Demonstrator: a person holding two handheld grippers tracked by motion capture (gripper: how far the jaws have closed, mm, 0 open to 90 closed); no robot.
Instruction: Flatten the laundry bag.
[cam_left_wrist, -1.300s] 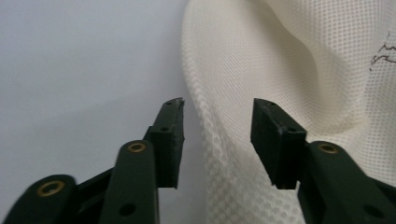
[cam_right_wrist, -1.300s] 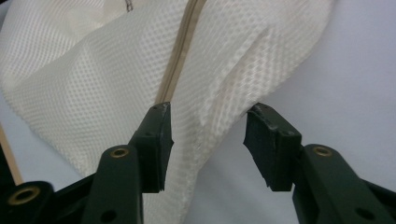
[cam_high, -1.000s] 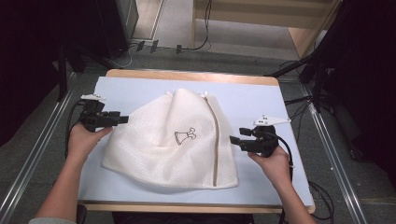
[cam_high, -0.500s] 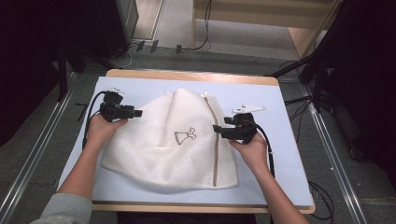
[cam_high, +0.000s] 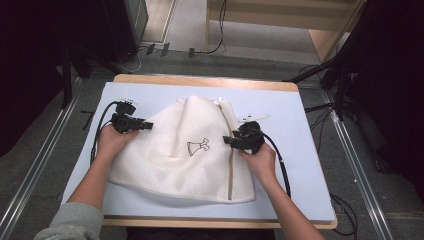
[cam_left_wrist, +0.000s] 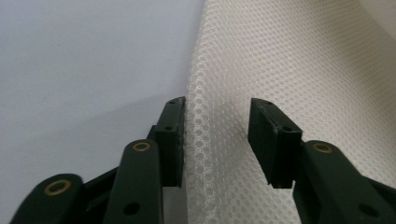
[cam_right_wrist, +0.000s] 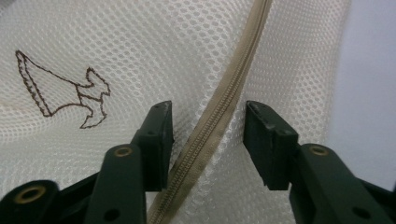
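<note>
White mesh makes up the laundry bag (cam_high: 185, 150), which is laid flat on the pale blue mat (cam_high: 295, 150) covering the wooden table (cam_high: 200, 80). At the bag's left edge the left gripper (cam_high: 148, 125) is held low by the person's left hand (cam_high: 112, 142). In the left gripper view its jaws have just been closing and stand partly apart around the edge of the mesh (cam_left_wrist: 280, 70); one pad is seen at the fabric's border, while a gap is left at the other pad, so the cloth is not yet pinched. A small brown dress emblem (cam_high: 198, 147) is printed near the middle of the bag. To its right a tan zipper (cam_high: 231, 165) runs along the bag. The right gripper (cam_high: 226, 140) is held over it by the right hand (cam_high: 260, 160); its jaws have likewise been closing, and in the right gripper view the zipper (cam_right_wrist: 219, 116) is seen between them with space on both sides.
</note>
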